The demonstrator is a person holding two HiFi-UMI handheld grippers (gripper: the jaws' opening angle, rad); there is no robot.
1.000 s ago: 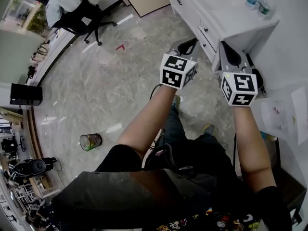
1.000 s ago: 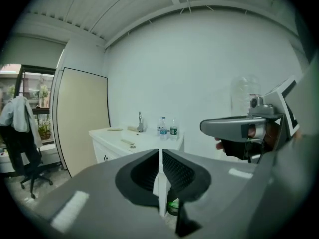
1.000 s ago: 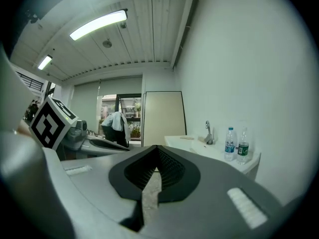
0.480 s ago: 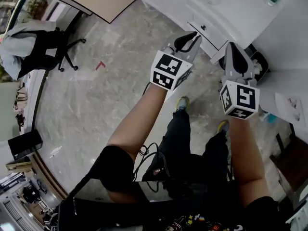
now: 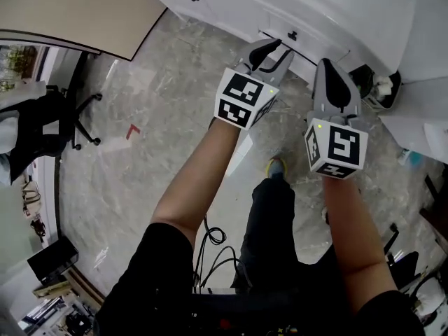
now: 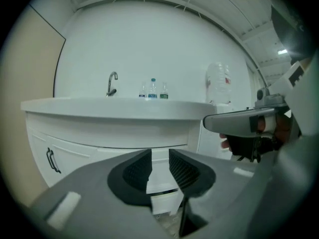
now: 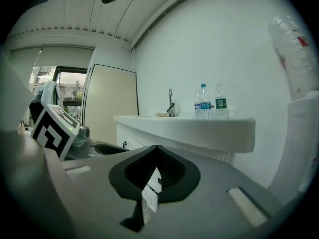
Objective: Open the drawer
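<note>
One drawer (image 5: 308, 40) is sitting shut in the white cabinet (image 5: 217, 5), just ahead of two grippers; the left gripper (image 5: 274, 47) is holding its jaws slightly apart, empty, lined up on the drawer front; the right gripper (image 5: 330, 68) is showing jaws pressed together on nothing; two bottles (image 7: 212, 103) and one tap (image 7: 171, 101) are standing on the counter (image 7: 199, 126).

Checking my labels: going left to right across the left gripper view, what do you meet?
Cabinet handle → faucet → small water bottles → large bottle → right hand-held gripper.
</note>
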